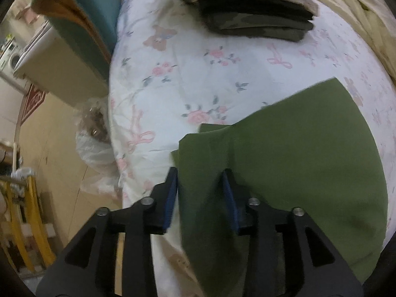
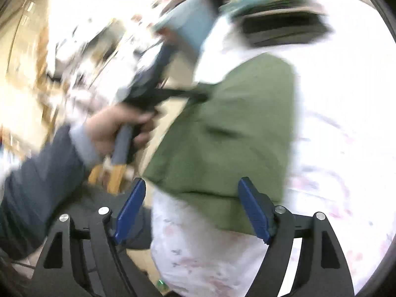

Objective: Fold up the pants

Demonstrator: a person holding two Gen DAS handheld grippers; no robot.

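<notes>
Folded olive-green pants (image 1: 297, 160) lie on a floral bed sheet (image 1: 198, 74) near its left edge. My left gripper (image 1: 200, 172) points steeply down at the pants' left corner. Its blue pads stand apart, with a fold of green cloth lying loose between them. In the blurred right wrist view, the same pants (image 2: 222, 136) fill the middle. My right gripper (image 2: 191, 180) hovers wide open over their near edge, gripping nothing. A hand (image 2: 111, 128) in a dark sleeve holds the left gripper (image 2: 198, 96) at the pants' far left edge.
A stack of folded dark and camouflage clothes (image 1: 257, 17) sits at the far side of the bed. A teal and orange cushion (image 1: 81, 19) leans over a white cabinet (image 1: 57, 69) to the left. Beside the bed, a plastic bag (image 1: 94, 143) and a yellow frame (image 1: 32, 210) stand on the floor.
</notes>
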